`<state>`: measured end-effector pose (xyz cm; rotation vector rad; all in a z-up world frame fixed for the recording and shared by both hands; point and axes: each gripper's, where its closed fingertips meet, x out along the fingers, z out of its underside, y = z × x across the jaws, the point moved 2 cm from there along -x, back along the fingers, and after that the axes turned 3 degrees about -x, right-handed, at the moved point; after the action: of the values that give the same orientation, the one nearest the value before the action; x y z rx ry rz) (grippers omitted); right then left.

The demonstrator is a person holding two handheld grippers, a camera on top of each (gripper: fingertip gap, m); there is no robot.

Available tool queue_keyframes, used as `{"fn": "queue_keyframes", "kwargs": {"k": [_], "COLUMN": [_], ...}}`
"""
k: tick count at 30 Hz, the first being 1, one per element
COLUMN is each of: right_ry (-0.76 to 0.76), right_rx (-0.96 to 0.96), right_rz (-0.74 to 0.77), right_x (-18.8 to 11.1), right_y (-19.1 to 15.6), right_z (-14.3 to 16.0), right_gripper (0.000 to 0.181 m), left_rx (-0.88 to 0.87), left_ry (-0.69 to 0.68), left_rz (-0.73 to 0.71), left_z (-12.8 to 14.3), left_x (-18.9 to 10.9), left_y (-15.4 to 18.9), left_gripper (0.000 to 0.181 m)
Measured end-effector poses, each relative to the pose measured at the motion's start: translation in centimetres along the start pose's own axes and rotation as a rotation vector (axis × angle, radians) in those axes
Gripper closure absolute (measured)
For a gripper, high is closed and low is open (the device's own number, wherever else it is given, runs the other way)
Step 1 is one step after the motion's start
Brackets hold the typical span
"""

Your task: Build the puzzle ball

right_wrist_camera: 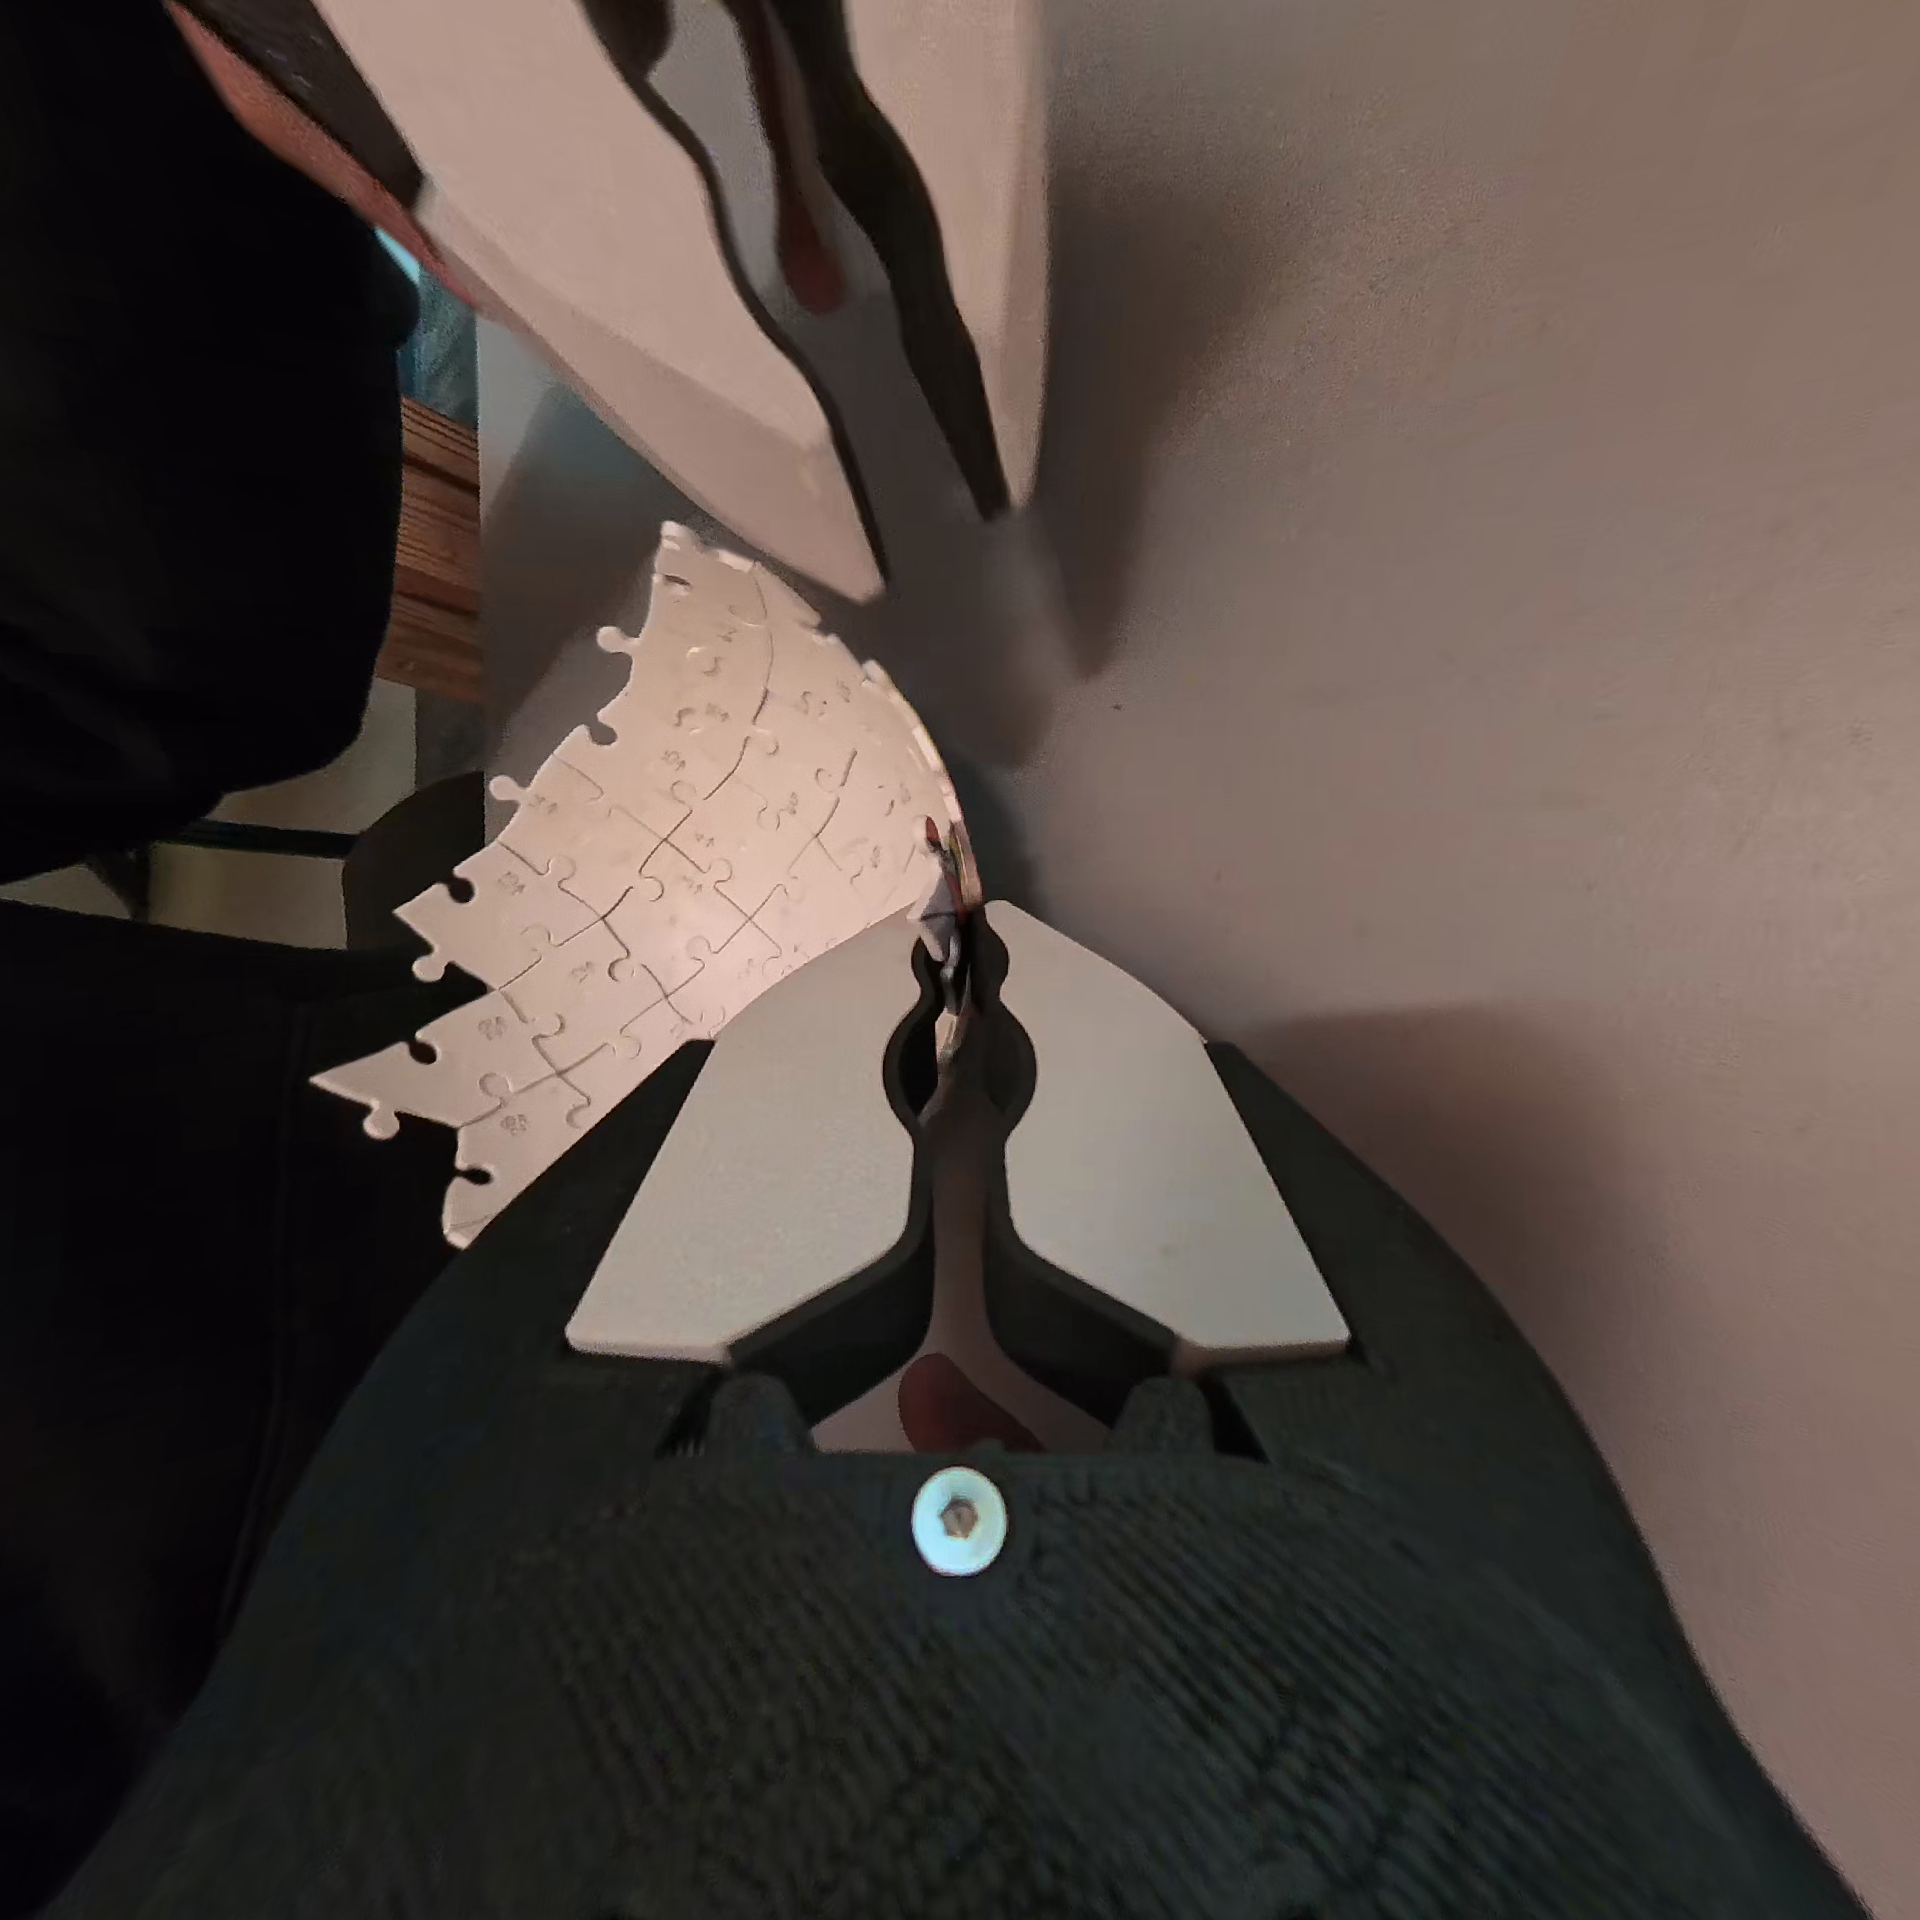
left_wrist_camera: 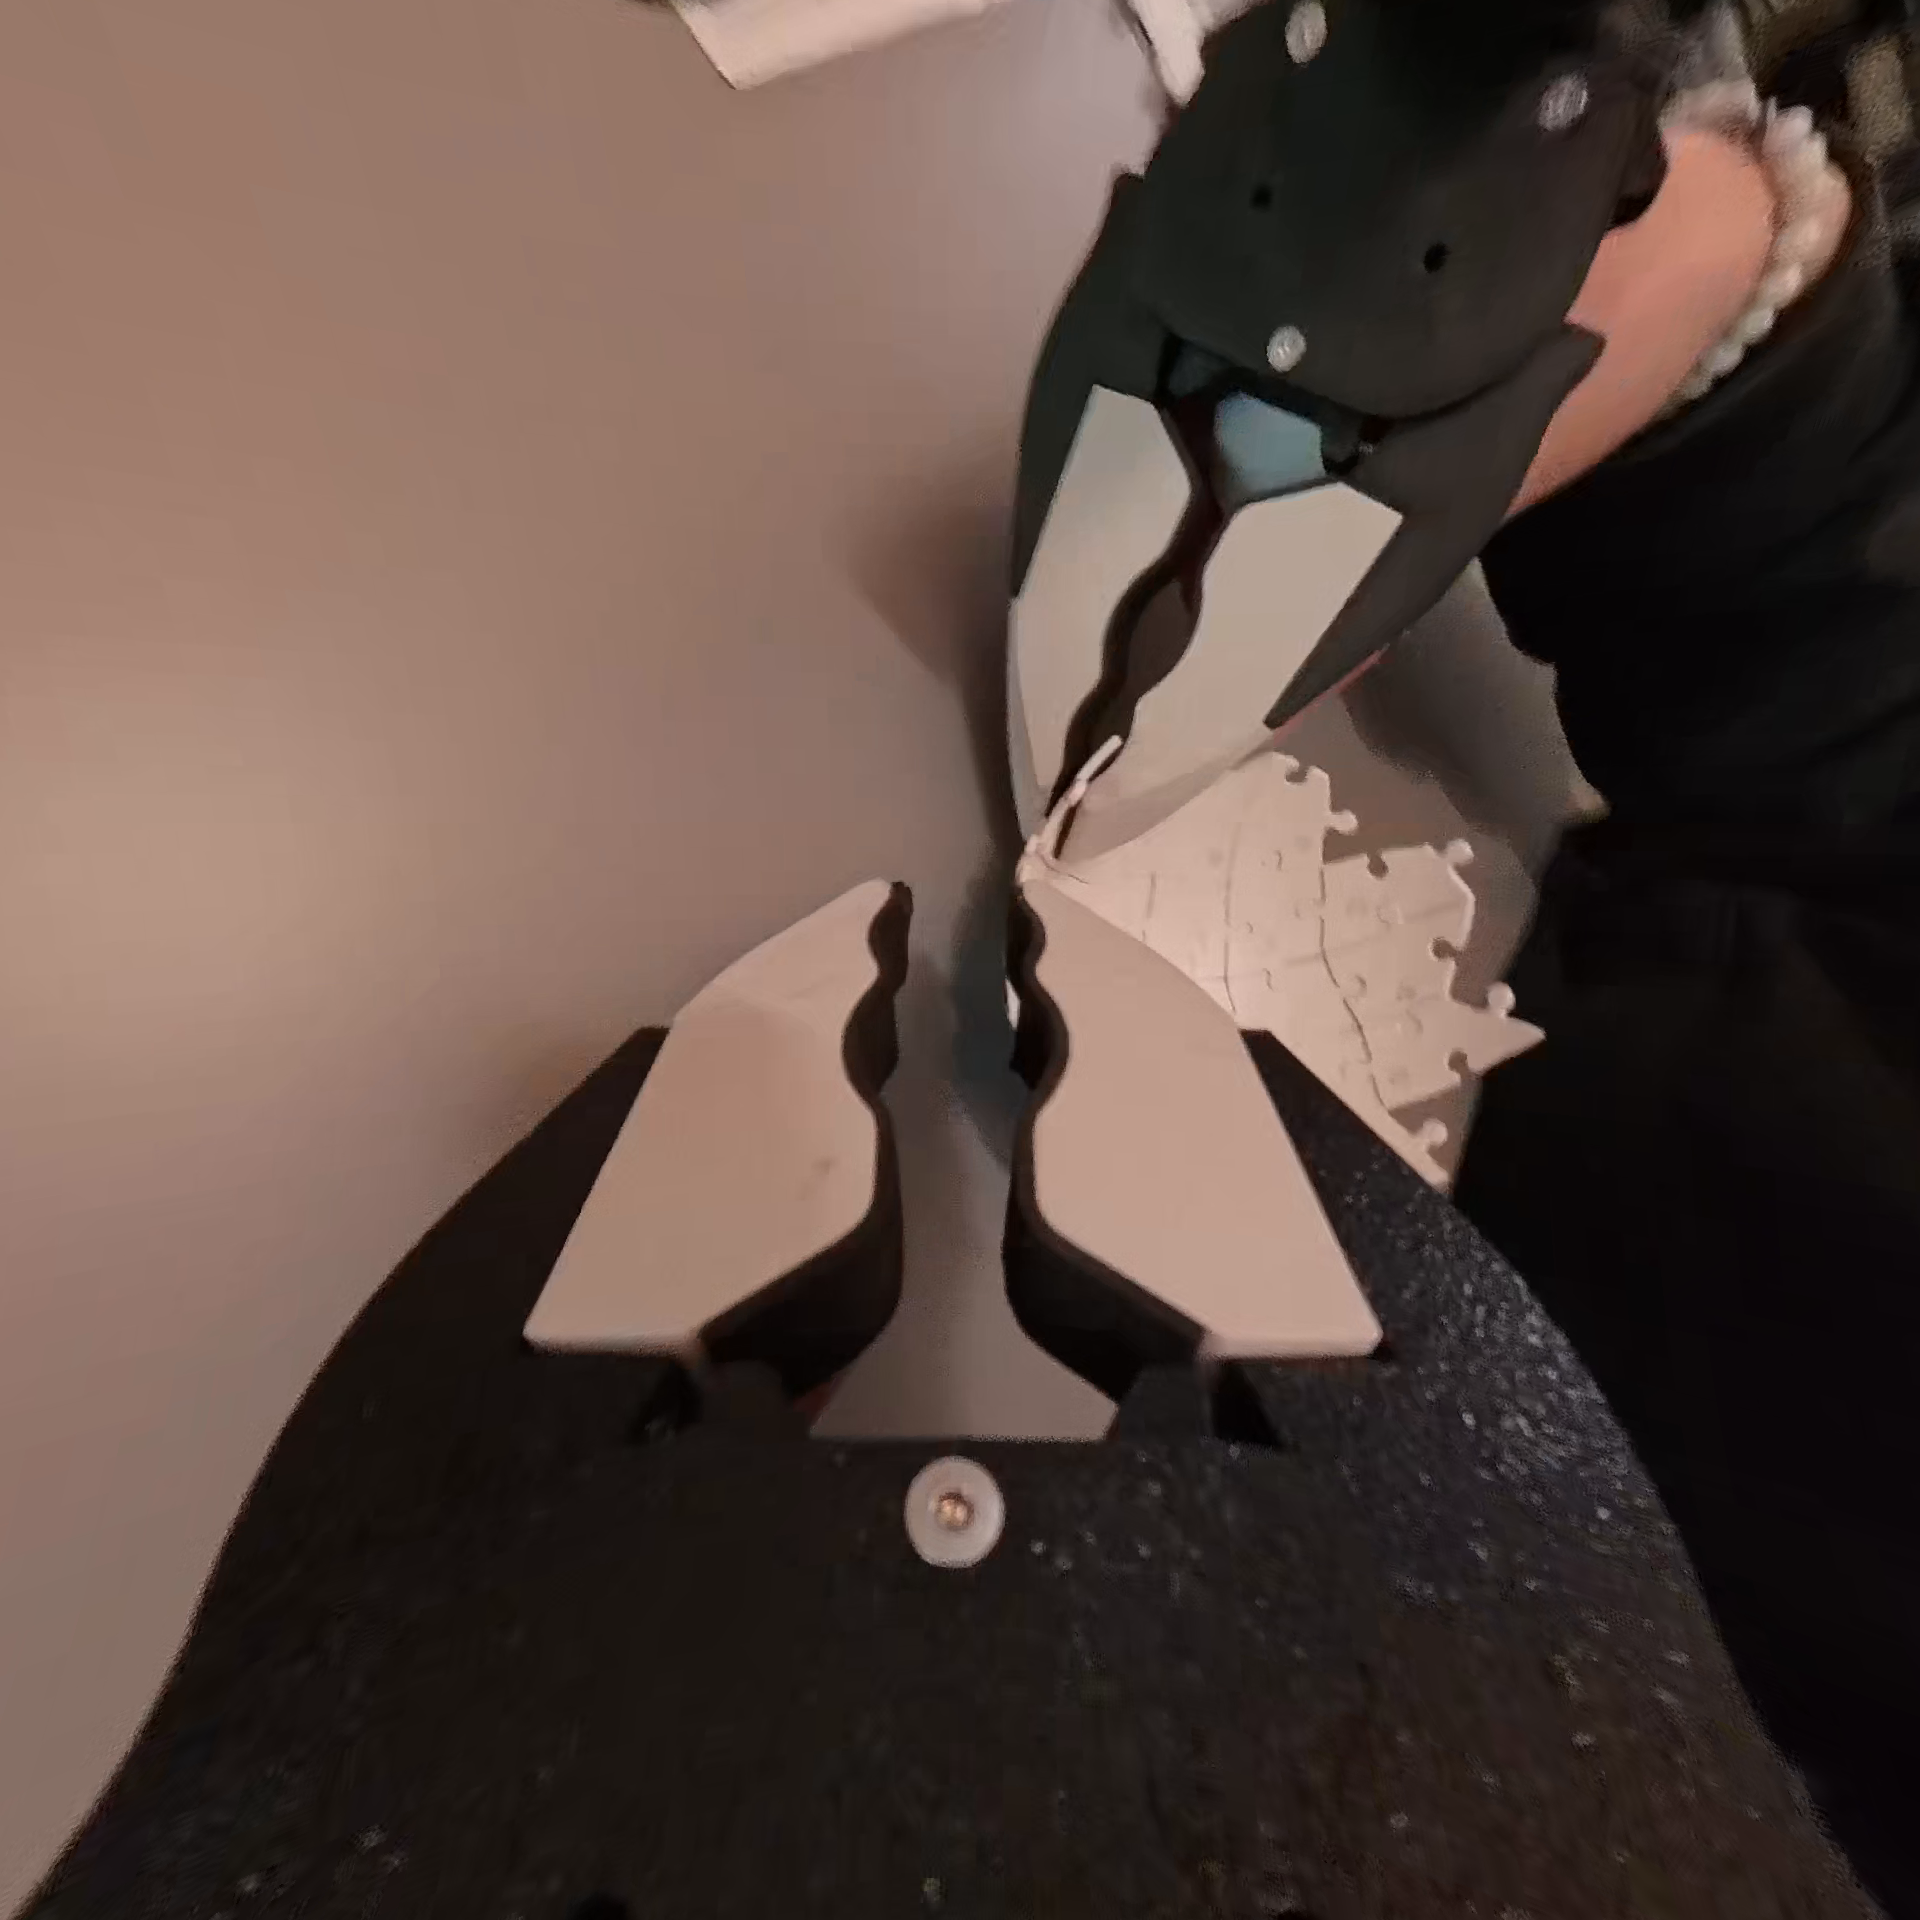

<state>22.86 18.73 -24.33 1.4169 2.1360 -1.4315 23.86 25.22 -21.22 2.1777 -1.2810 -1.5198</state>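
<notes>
A curved white section of joined puzzle pieces (left_wrist_camera: 1299,914), the inner side of a partly built ball, is held up off the table. In the right wrist view the puzzle section (right_wrist_camera: 707,831) curves away to the left, with a coloured outer face showing at its rim. My right gripper (right_wrist_camera: 966,925) is shut on that rim; it also shows in the left wrist view (left_wrist_camera: 1070,800). My left gripper (left_wrist_camera: 961,899) is open and empty, its tips just beside the pinched rim. It also shows in the right wrist view (right_wrist_camera: 935,551), above the section.
A plain beige table surface (left_wrist_camera: 416,623) fills the left side. A person in black clothing (left_wrist_camera: 1714,935) sits close on the right, with a pearl bracelet (left_wrist_camera: 1808,208) on the wrist. A white object (left_wrist_camera: 831,31) lies at the far edge. A wooden edge (right_wrist_camera: 436,561) shows behind. The right tips stand about 20 cm off the white object (left_wrist_camera: 831,31).
</notes>
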Motion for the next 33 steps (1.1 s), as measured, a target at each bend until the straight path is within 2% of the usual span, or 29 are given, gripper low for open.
{"fn": "queue_keyframes", "kwargs": {"k": [3,5,10,14,17,22,28,33], "right_ry": [0.006,0.016,0.032,0.05,0.053,0.058,0.074,0.067], "right_rx": [0.002,0.004,-0.006,-0.009,-0.008,-0.006,0.005,-0.012], "right_rz": [0.004,0.013,0.059,0.078,0.077,0.082,0.08,0.107], "right_x": [-0.1,-0.1,-0.4,-0.6,-0.6,-0.6,-0.6,-0.9], "right_y": [-0.1,-0.3,-0.7,-1.1,-1.2,-1.1,-1.0,-1.0], "right_z": [0.0,0.0,0.1,0.2,0.3,0.5,0.5,0.7], "right_gripper": [0.178,0.178,0.178,0.178,0.178,0.178,0.178,0.178], "left_rx": [-0.102,-0.149,-0.249,-0.245,-0.225,-0.268,-0.311,-0.256], "left_ry": [0.215,0.287,0.278,0.246,0.193,0.189,0.196,0.24], "left_rz": [-0.192,-0.257,-0.359,-0.411,-0.441,-0.415,-0.366,-0.404], "left_z": [0.9,2.6,6.5,7.4,7.6,7.6,7.7,7.1], "left_x": [-2.4,-3.3,-2.0,-0.3,0.7,1.2,1.5,1.2], "left_y": [0.3,1.6,3.6,3.7,3.3,2.5,2.2,2.7], "left_gripper": [0.161,0.157,0.149,0.158,0.165,0.176,0.177,0.178]}}
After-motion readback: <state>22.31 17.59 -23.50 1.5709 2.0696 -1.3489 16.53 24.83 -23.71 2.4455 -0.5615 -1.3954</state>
